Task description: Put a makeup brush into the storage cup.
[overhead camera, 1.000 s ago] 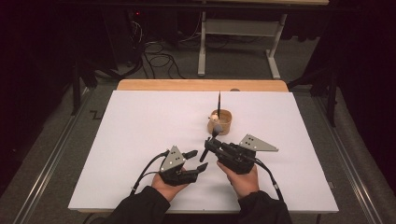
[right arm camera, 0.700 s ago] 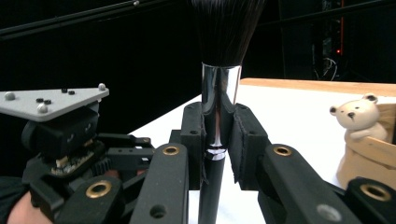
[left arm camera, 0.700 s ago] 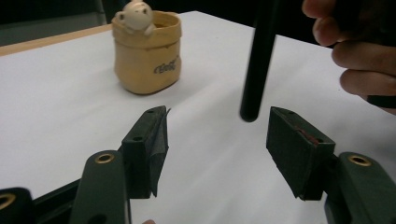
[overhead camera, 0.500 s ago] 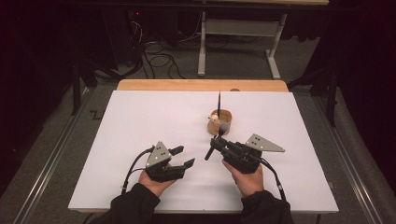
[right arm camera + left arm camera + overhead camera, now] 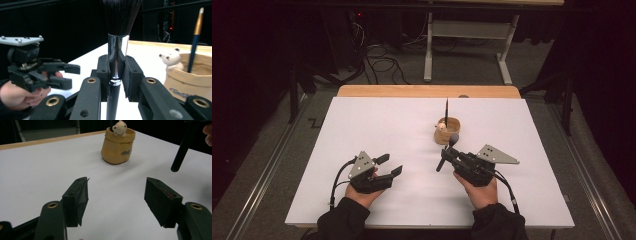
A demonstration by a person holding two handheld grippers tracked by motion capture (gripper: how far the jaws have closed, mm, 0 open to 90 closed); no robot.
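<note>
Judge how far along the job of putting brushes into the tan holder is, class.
Done: one thin brush already stands in the tan holder. In hand: the right gripper clamps a makeup brush at its silver ferrule, close to the holder. The left gripper, jaws just opening, is empty. Left: probably lowering this brush in.

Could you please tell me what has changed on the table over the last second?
The left gripper drew away leftward from the right gripper, its empty jaws opening further. The right gripper stays clamped on the makeup brush, and the holder hasn't moved.
</note>
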